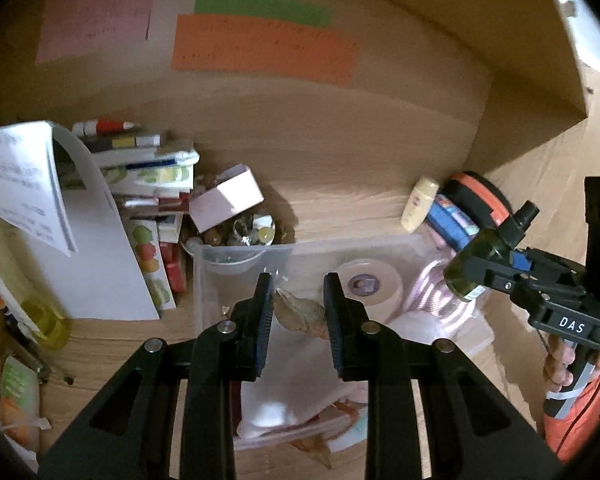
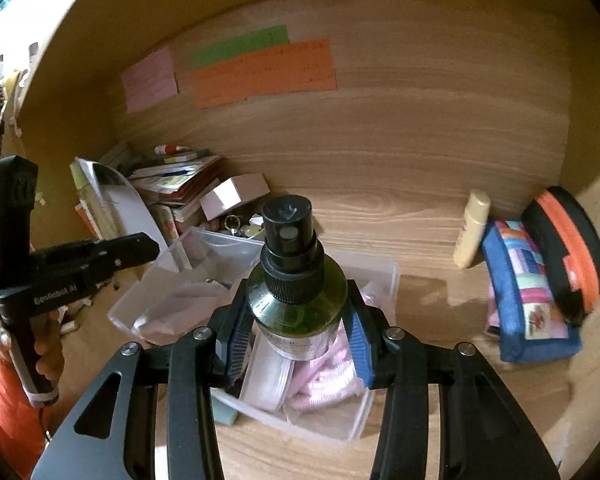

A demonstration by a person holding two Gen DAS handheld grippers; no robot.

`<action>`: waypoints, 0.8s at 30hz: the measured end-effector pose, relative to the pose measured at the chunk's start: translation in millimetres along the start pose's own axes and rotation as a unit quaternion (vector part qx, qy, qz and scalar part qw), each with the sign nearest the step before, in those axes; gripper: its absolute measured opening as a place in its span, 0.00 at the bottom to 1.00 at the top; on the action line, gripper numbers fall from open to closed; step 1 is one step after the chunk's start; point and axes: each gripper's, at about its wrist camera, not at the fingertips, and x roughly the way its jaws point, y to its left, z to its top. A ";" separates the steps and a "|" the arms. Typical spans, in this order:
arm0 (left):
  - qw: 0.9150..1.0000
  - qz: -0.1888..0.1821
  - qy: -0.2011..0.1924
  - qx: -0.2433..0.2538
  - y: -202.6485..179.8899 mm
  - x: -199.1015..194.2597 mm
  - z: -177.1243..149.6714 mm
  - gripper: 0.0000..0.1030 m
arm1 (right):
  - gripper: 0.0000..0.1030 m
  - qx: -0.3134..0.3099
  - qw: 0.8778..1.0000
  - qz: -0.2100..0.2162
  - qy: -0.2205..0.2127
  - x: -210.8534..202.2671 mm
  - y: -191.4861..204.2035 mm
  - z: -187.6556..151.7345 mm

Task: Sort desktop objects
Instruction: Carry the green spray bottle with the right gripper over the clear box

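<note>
Gripping a seashell [image 1: 300, 314] in our left gripper [image 1: 298, 300], above the clear plastic box [image 1: 244, 264]. Our right gripper [image 2: 298, 334] clamps a green spray bottle [image 2: 296, 280] over that box's pink contents.

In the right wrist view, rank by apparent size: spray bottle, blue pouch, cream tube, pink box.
1. Spray bottle, though it sits nearest the camera, so its rank is unsure.
2. Blue pouch.
3. Pink box and cream tube look alike; not ranked.

The spray bottle [image 2: 296, 292] is dark olive green with a black cap. A blue pouch [image 2: 530, 300] carries a multicoloured patchwork, beside a black-and-orange round case [image 2: 568, 248] and a cream tube [image 2: 471, 236]. Pink [image 2: 150, 79], green [image 2: 242, 45] and orange [image 2: 264, 74] paper notes hang on the wood-grain back panel [image 2: 420, 120].
</note>
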 end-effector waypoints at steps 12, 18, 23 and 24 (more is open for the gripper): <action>0.999 0.006 0.047 -0.013 8.4 46.8 -12.9 0.24 | 0.38 -0.016 0.999 -0.027 0.024 45.3 -1.3 -9.8; 0.998 0.016 0.055 -0.007 6.8 54.1 -16.2 0.24 | 0.38 -0.048 0.998 -0.045 0.013 47.0 6.9 -14.1; 0.999 0.019 0.051 -0.004 5.1 51.6 -17.2 0.25 | 0.39 -0.067 0.996 -0.061 0.009 48.3 11.3 -16.4; 0.998 0.019 0.052 -0.004 5.1 51.6 -17.3 0.28 | 0.39 -0.069 0.996 -0.062 0.009 48.3 11.6 -16.6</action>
